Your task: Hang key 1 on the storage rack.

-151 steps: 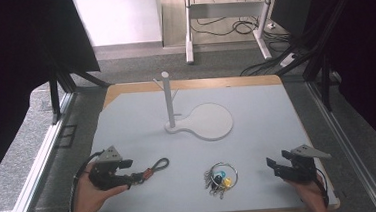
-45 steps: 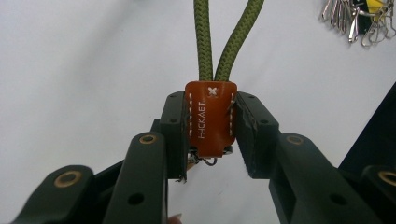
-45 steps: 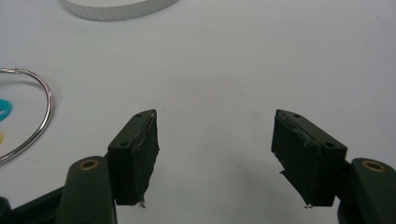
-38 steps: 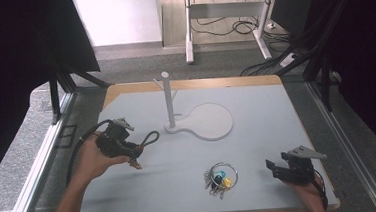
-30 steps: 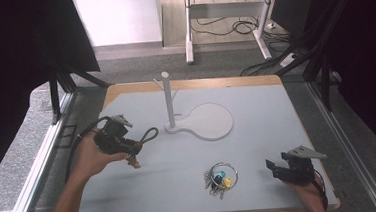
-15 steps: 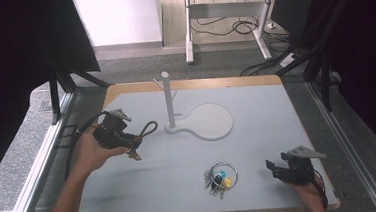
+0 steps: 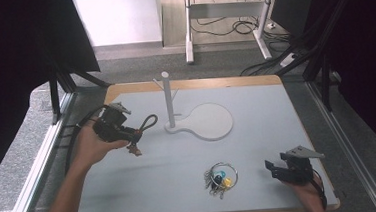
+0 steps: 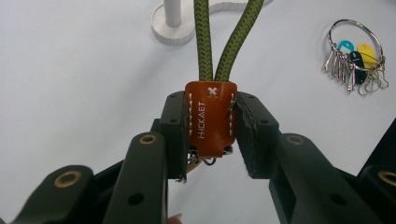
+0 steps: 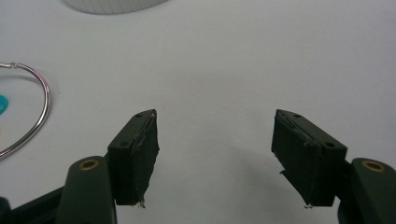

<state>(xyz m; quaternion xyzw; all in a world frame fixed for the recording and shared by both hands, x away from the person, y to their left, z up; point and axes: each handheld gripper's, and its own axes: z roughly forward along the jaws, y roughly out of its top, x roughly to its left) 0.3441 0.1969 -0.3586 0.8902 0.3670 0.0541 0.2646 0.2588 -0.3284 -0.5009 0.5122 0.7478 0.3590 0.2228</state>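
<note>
My left gripper (image 8: 210, 130) is shut on the brown leather tab (image 8: 210, 119) of a keychain with an olive-green cord loop (image 8: 224, 42). In the high view that gripper (image 7: 130, 136) is held above the left of the table, its cord loop (image 7: 148, 122) pointing toward the white stand's post (image 7: 167, 98). A metal clip hangs under the tab (image 7: 134, 150). A key ring with blue and yellow tags (image 7: 220, 176) lies on the table in front. My right gripper (image 7: 273, 167) rests at the front right, open with nothing between its fingers (image 9: 135, 154).
The white stand has a round flat base (image 7: 209, 122) and short pegs near the top of its post. The grey table top (image 7: 256, 106) has a wooden edge. Cables and desk legs lie on the floor beyond the table.
My left gripper has carried the keychain up and away from the front left toward the stand's post. The right gripper has stayed in place.
</note>
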